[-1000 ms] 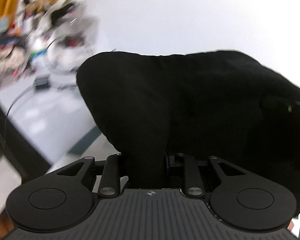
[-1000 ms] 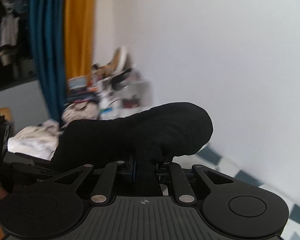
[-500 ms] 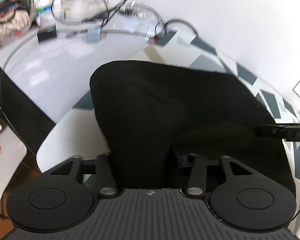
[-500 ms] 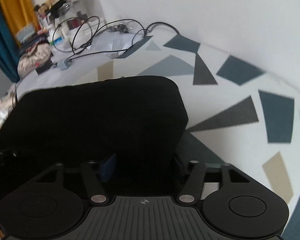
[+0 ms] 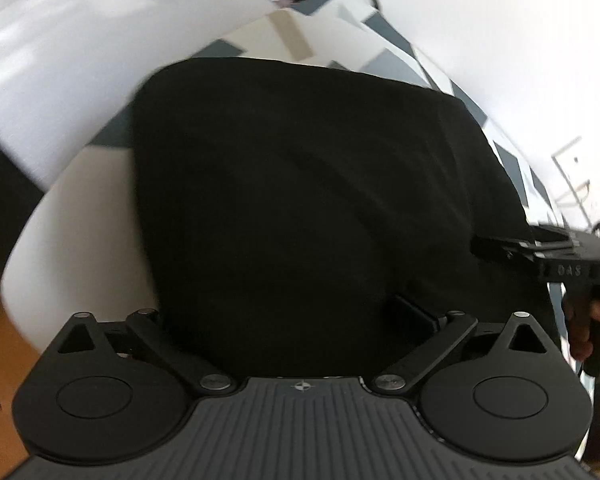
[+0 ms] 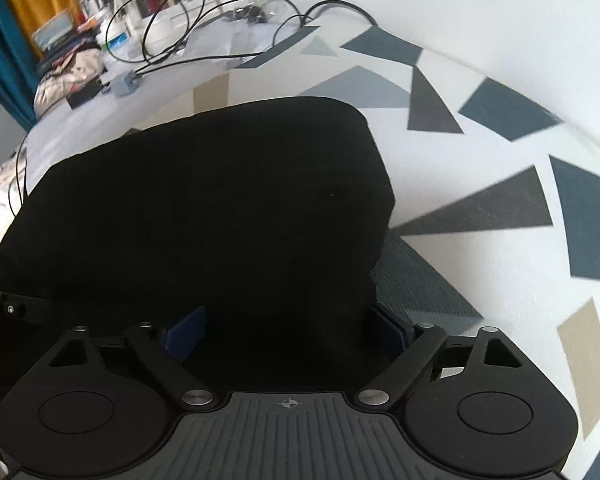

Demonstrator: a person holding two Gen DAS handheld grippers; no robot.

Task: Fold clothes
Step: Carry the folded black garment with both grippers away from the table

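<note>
A: Where is the black garment (image 5: pixel 300 200)?

B: It lies folded on the patterned cloth (image 6: pixel 480 184) with grey, blue and tan shapes, which covers the table. It fills the middle of both wrist views, its near edge reaching right up to the gripper fingers.

A: What is the left gripper (image 5: pixel 296 320) doing?

B: Its jaws are opening and already stand wide. The garment's near edge sits between them, but the fingers do not press on it.

A: And the right gripper (image 6: pixel 288 328)?

B: The same: its jaws are opening, the blue pads (image 6: pixel 186 332) stand apart on either side of the dark fabric, and nothing is clamped. In the left view this gripper comes in from the right edge, with a person's hand (image 5: pixel 588 320) on its handle.

A: Anything else around?

B: At the far left of the table there are looping black cables (image 6: pixel 172 24), a small grey box (image 6: pixel 126 82) and a blurred heap of clutter.
</note>
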